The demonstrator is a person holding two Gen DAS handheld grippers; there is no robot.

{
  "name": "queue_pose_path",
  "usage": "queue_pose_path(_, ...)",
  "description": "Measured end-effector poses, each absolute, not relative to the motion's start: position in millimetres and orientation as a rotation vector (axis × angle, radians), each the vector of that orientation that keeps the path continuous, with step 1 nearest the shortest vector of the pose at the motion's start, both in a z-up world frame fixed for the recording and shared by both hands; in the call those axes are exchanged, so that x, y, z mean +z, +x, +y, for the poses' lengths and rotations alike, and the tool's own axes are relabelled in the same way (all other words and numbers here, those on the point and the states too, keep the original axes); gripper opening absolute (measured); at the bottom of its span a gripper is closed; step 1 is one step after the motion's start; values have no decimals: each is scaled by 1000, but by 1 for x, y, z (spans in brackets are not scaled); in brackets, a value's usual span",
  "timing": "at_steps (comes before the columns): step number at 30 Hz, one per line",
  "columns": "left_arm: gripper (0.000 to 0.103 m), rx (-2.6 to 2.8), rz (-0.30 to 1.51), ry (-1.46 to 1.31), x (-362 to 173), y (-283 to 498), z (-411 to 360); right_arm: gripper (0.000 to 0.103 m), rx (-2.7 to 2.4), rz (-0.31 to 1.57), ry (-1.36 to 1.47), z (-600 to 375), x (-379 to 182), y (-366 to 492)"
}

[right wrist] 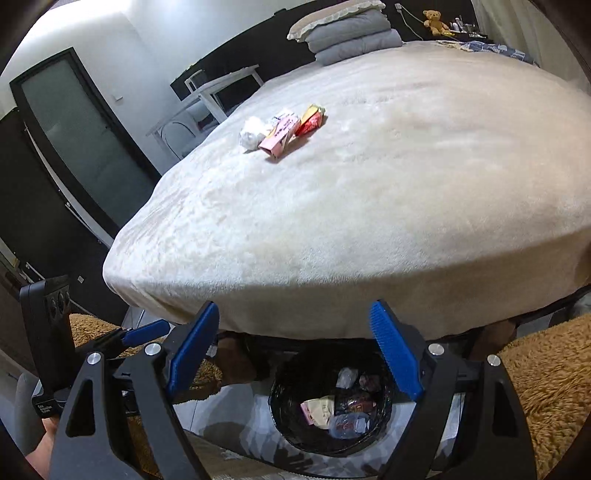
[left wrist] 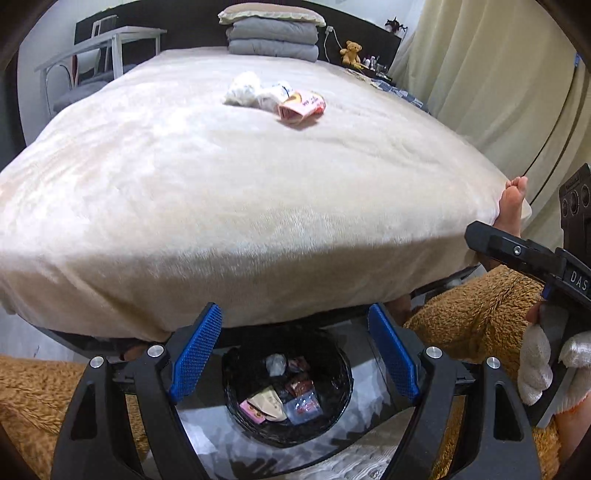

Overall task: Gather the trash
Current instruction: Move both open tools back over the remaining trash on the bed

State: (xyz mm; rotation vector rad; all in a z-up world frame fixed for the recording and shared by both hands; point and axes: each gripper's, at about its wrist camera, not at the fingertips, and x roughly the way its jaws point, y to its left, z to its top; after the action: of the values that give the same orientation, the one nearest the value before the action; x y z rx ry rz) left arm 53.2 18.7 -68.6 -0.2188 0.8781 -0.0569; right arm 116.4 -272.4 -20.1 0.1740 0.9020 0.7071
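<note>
A black-lined trash bin (left wrist: 343, 417) (right wrist: 280, 413) stands on the floor at the foot of the bed and holds several wrappers. My left gripper (left wrist: 295, 350) is open and empty above the bin. My right gripper (right wrist: 295, 350) is open and empty, also above the bin. On the bed lies a small pile of trash: a crumpled white tissue (left wrist: 242, 88) (right wrist: 253, 134), a pink carton (left wrist: 301, 107) (right wrist: 280, 134) and a red wrapper (right wrist: 312, 120). The pile is far from both grippers. The right gripper also shows at the right of the left wrist view (left wrist: 476, 236).
The bed (left wrist: 221, 206) (right wrist: 369, 221) has a cream plush cover, with folded grey blankets and a pillow (left wrist: 273, 33) at its head. A brown shaggy rug (left wrist: 480, 314) lies on the floor. A bare foot (left wrist: 511, 206) rests at the bed's right corner. A white desk (left wrist: 107, 44) stands left.
</note>
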Motion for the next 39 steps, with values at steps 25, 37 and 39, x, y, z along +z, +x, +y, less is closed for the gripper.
queue_pose_path(25,96,-87,739,-214,-20,101,35,97,741,734,38,-280,26,170)
queue_pose_path(37,96,-104,672,-137,-12,128,31,98,734,674,46,-283,36,200)
queue_pose_path(39,96,-115,685,-152,-13,133,32,98,736,671,46,-285,39,204)
